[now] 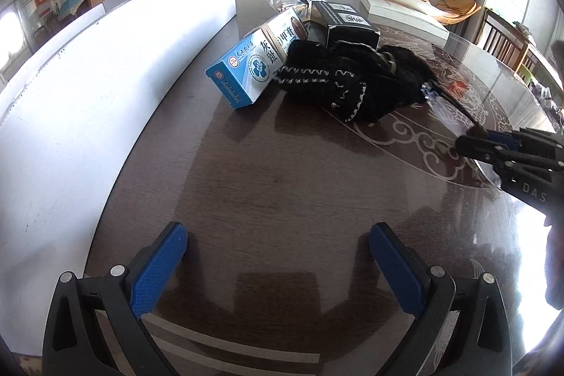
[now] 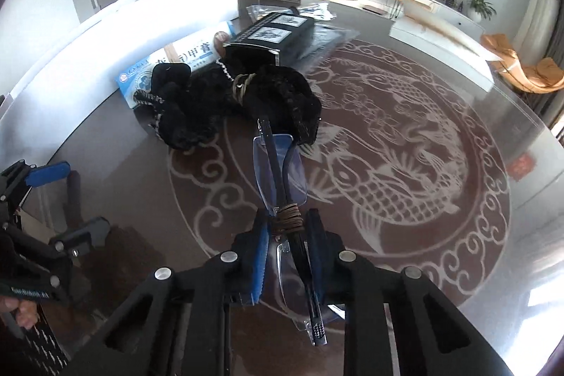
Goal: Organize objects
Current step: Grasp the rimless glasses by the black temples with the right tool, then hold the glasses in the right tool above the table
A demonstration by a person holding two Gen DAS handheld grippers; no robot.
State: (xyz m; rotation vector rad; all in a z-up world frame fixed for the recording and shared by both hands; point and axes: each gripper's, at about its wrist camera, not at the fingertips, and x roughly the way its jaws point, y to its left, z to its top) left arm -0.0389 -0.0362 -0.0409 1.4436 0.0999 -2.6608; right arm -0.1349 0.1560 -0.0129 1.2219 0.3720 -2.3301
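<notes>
Two ribbed blue pads [image 2: 259, 256] pinch folded rimless glasses [image 2: 282, 164], seemingly cord-bound.

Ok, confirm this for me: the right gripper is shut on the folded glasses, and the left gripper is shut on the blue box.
Not quite. The right gripper is shut on the folded glasses, but the left gripper is open over bare table, apart from the blue box. The left wrist view shows it.

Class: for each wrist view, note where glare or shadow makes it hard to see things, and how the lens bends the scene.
Left wrist view: the white board is blown out and bowed; the left gripper casts soft shadows. Right wrist view: window glare washes the table; the glasses stay sharp.
</notes>
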